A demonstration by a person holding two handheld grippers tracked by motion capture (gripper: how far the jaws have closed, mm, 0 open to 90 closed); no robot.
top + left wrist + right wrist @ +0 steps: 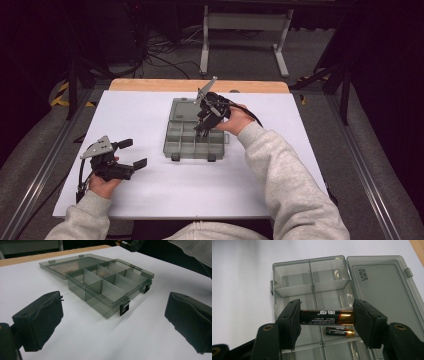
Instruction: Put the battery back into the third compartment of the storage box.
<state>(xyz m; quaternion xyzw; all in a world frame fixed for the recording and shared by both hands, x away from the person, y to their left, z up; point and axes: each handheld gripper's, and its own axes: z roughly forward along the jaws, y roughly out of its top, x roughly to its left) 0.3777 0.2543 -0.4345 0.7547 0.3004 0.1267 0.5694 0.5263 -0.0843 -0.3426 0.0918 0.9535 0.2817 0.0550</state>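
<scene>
A smoky clear compartment box [195, 137] lies open on the white table, its lid [186, 109] flat behind it. My right gripper [204, 127] hovers over the box's right side, shut end to end on a black and gold battery [327, 317]. Below it a second battery [340, 331] lies in one compartment of the box [312, 287]. My left gripper [132, 153] rests open at the table's left, apart from the box [110, 287], with nothing between its pads [42, 317].
The white table top [150, 190] has a wooden strip [150, 84] along its far edge. A white stand's legs [205, 50] and cables lie on the floor beyond. Metal rails run down both sides of the table.
</scene>
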